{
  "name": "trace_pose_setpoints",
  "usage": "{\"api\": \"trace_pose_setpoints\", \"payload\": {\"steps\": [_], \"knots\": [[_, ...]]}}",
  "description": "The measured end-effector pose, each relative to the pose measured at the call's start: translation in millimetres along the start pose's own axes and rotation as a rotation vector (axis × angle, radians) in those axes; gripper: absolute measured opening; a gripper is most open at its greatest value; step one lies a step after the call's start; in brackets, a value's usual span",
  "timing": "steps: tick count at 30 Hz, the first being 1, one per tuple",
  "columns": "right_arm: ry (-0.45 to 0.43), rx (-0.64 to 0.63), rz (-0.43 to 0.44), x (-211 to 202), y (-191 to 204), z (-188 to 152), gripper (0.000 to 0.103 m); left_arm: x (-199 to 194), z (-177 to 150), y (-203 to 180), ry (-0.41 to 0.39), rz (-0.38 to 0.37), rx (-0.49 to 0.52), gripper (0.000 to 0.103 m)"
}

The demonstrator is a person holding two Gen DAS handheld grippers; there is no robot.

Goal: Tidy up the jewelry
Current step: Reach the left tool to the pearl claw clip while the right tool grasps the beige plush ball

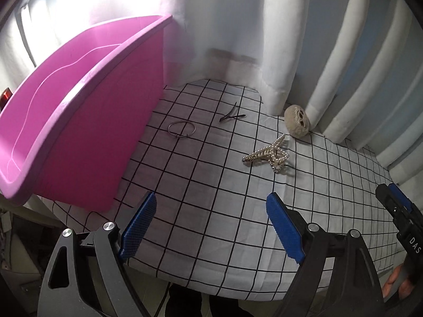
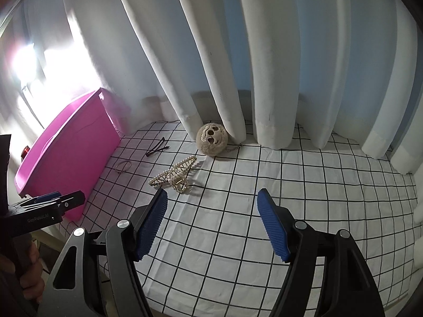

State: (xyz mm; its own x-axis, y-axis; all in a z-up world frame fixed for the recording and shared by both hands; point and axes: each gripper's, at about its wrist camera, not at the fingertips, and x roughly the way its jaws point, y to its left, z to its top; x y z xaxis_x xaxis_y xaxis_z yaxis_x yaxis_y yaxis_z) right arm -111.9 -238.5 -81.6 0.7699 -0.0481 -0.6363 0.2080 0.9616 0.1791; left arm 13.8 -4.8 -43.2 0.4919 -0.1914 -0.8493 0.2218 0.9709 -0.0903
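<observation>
Over the grid-patterned tabletop [image 1: 211, 211], I am hovering both grippers wide open, holding nothing.

Ahead of my left gripper [image 1: 211, 224], a pearl-studded gold claw hair clip [image 1: 267, 155] is lying on the white black-lined cloth, with a thin metal ring bangle [image 1: 182, 130] and a dark bobby pin [image 1: 231, 116] sitting farther back, near the big pink plastic tub [image 1: 79, 121]. My right gripper [image 2: 212, 219] is pointing toward the same clip, and a fuzzy beige pom-pom charm with a face [image 2: 211, 139] is resting against the white curtain [image 2: 211, 52].
</observation>
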Motion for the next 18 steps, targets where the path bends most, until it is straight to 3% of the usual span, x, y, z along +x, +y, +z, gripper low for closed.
{"api": "trace_pose_setpoints", "payload": {"steps": [7,18], "knots": [[0.036,-0.022,0.022,42,-6,7,0.068,37,9,4,0.019,0.042,-0.033,0.083],[0.075,-0.105,0.068,121,-10,41,0.067,97,26,-34,0.016,0.017,0.014,0.083]]}}
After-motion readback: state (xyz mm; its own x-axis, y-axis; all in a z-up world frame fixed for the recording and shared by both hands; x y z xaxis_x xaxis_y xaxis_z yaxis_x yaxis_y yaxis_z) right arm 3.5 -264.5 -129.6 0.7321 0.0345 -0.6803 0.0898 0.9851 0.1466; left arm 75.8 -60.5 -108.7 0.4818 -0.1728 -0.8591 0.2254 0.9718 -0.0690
